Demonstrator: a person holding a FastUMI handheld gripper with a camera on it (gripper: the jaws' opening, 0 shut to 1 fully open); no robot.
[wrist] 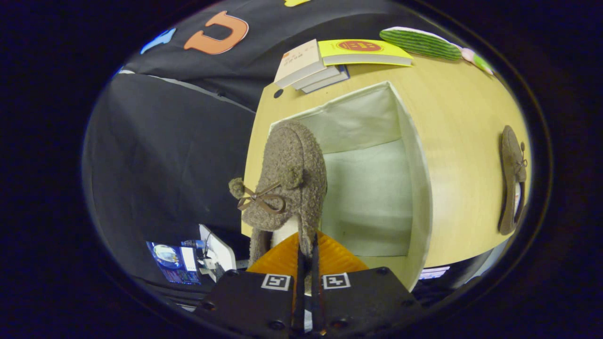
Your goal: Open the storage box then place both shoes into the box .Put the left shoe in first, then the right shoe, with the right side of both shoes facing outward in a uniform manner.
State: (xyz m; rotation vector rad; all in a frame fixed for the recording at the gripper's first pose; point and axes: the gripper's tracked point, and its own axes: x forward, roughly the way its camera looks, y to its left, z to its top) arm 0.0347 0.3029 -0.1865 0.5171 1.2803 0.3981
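Your table (461, 141) is the biggest thing here, a pale wood top with the open storage box (414, 188) standing on it near the edge closest to your gripper, its light fabric inside bare. At the table's far edge you have a stack of books (308, 66), touching a yellow book (362, 52), and past that a green ribbed item (419, 43) by the far corner. The other shoe (512, 179) lies flat on the table, well apart from the box on its far side. Your gripper (307, 254) is closed, both fingers pinching the heel rim of the fuzzy brown shoe (289, 179), which hangs at the box's near wall, its toe pointing away from you, bow and pom-poms outward.
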